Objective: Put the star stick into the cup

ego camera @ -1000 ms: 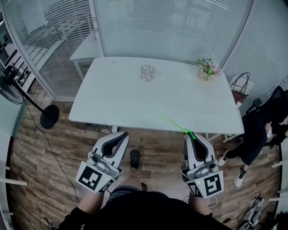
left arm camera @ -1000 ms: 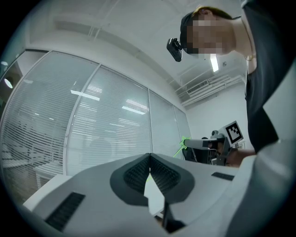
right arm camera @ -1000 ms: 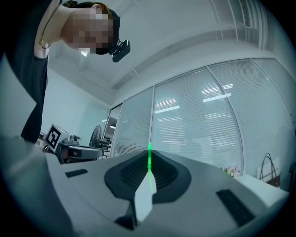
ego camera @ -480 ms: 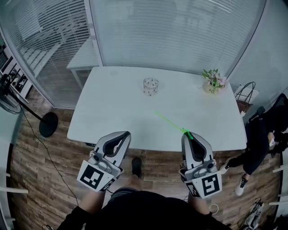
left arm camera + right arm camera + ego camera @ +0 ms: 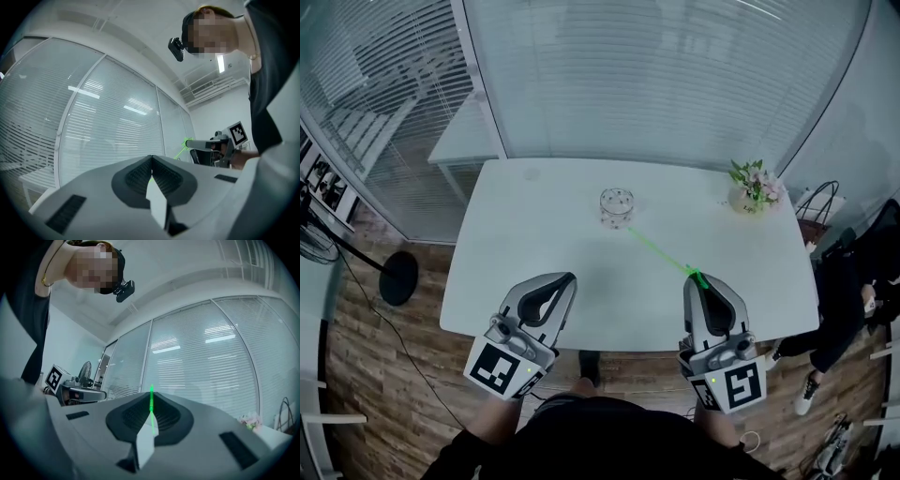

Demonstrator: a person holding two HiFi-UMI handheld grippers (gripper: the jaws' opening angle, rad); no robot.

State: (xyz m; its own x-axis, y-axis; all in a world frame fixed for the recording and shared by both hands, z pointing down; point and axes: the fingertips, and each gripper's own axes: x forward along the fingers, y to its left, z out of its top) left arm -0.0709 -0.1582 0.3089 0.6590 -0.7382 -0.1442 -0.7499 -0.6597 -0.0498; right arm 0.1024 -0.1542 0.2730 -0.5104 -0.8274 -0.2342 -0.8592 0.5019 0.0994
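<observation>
Stick [image 5: 661, 251] juts from the right gripper [image 5: 697, 278], whose jaws clamp its base, its tip pointing toward the cup [image 5: 617, 207] on the table [image 5: 534, 281]. The left gripper [image 5: 566, 277] has its jaws together, empty. Best to bring the tip above the rim, then tilt it down inside.

The stick [image 5: 659, 251] is bright green. The cup [image 5: 617, 206] is clear with small dark specks. The table [image 5: 534, 244] is white. The left gripper [image 5: 566, 277] and right gripper [image 5: 695, 277] are pale grey with black-and-white square markers. The floor [image 5: 366, 356] is brown wood planking.
</observation>
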